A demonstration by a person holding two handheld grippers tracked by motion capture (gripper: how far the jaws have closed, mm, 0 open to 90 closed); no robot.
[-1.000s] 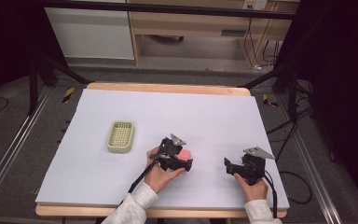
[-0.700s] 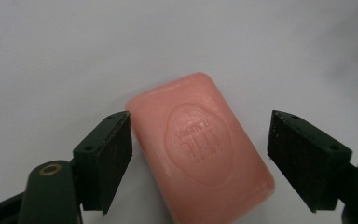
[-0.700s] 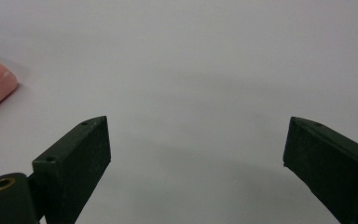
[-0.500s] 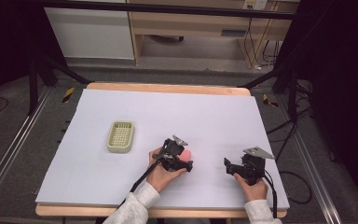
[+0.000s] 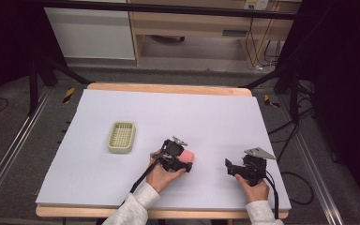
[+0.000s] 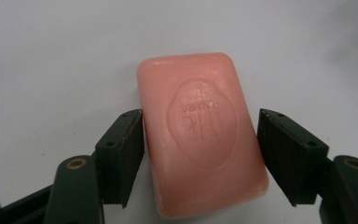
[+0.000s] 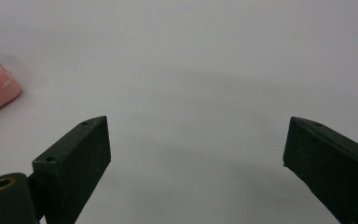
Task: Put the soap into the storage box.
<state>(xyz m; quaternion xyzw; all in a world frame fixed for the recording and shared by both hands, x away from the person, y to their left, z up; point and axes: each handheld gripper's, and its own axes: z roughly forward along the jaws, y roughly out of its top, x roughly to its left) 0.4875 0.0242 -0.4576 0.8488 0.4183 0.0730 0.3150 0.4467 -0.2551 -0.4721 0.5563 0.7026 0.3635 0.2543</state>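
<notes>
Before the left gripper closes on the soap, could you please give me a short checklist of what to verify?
1. Soap between the left gripper's jaws: ok.
2. Both jaws touching the soap: cannot tell; one side looks in contact, the other shows a sliver of gap.
3. Soap lying flat on the table: ok.
4. Right gripper open, holding nothing, away from the soap: ok.
5. Basket apart from the soap: ok.

High view: fixed overhead, facing forward and down across the whole desk. Left gripper view: very close, looking down along its fingers at a pink soap. Right gripper view: equally close, catching that soap's corner at left edge.
</notes>
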